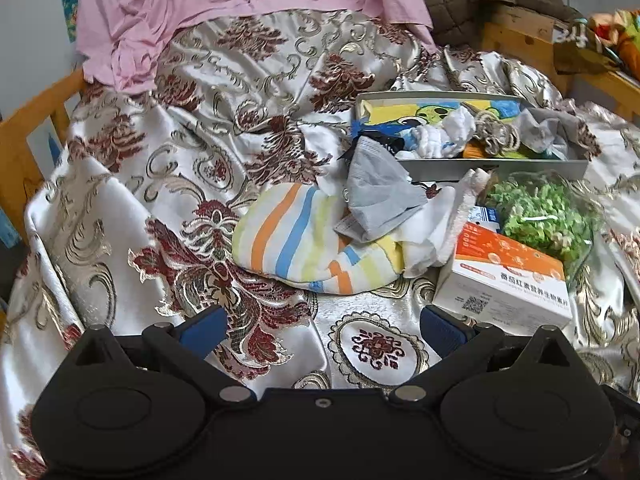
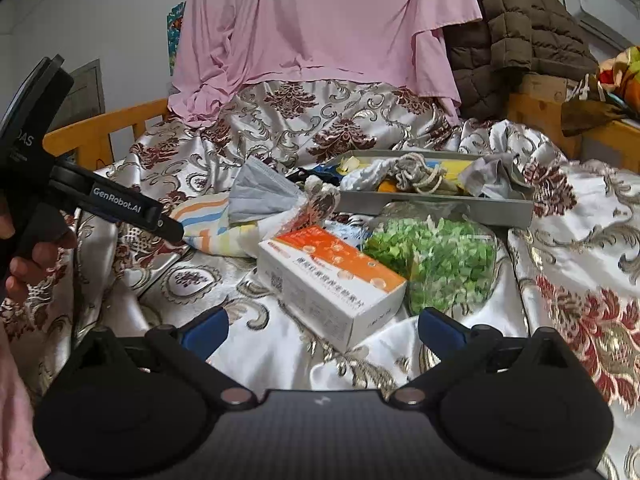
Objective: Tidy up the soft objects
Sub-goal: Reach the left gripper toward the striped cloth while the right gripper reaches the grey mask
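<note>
- A bed with a wooden frame (image 2: 100, 132) is covered by a shiny floral bedspread (image 1: 168, 168); a pink cloth (image 2: 320, 20) and a brown quilted jacket (image 2: 516, 24) are draped behind.
- Soft things lie mid-bed: a striped cloth (image 1: 288, 240) with a grey face mask (image 1: 380, 196) on top, a white cloth (image 1: 436, 232) touching both.
- A grey tray (image 1: 500, 170) behind them holds more fabrics and a rope bundle (image 1: 492, 132).
- An orange-and-white box (image 2: 332, 280) lies just beside a bag of green pieces (image 2: 440, 260).
- Left gripper (image 1: 322, 330): jaws apart, empty, above the bedspread near the striped cloth.
- Right gripper (image 2: 322, 330): jaws apart, empty, near the box.
</note>
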The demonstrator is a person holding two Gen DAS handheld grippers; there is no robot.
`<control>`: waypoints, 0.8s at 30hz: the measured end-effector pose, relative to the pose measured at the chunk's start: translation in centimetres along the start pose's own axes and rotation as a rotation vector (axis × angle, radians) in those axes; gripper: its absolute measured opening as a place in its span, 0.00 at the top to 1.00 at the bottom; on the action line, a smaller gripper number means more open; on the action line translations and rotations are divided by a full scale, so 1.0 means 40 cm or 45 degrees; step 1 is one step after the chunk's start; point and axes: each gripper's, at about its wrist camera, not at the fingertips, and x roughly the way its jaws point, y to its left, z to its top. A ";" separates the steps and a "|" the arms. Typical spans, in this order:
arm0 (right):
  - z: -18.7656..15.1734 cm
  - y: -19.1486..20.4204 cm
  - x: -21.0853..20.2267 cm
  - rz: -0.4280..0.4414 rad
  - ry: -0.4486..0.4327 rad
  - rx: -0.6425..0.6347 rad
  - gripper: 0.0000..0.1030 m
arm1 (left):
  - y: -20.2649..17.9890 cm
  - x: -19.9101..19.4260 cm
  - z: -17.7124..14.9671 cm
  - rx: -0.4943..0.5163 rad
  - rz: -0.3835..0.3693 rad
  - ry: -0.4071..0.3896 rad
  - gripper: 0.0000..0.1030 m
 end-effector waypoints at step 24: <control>0.162 0.015 0.229 0.071 -0.056 -0.337 0.00 | 0.093 0.171 0.029 -0.366 -0.219 0.069 0.01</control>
